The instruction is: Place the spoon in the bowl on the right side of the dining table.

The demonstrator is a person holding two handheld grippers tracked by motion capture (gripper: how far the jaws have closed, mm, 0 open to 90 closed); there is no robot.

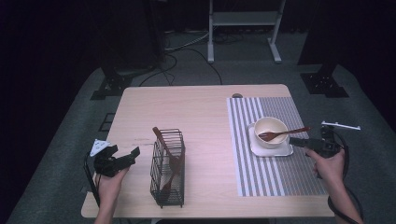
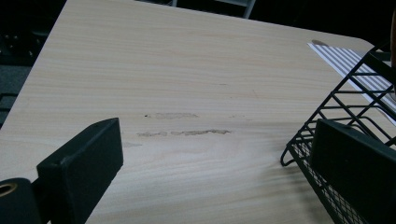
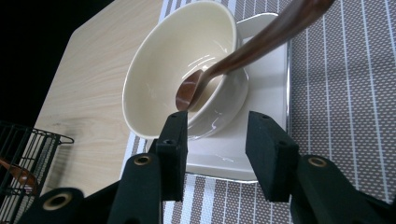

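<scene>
A brown wooden spoon is being rested in the cream bowl on the counter, its scoop down inside. Its long handle is being pointed up toward the right tongs. Both the right and left tongs are being held apart, gripping nothing.

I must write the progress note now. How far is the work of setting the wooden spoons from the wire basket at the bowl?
Done, it seems: one wooden spoon rests in the cream bowl on the square plate, its handle over the rim. In hand: nothing; the right gripper stands open beside the plate, the left gripper open beside the wire basket. Possibly left: two wooden utensils in the basket.
</scene>
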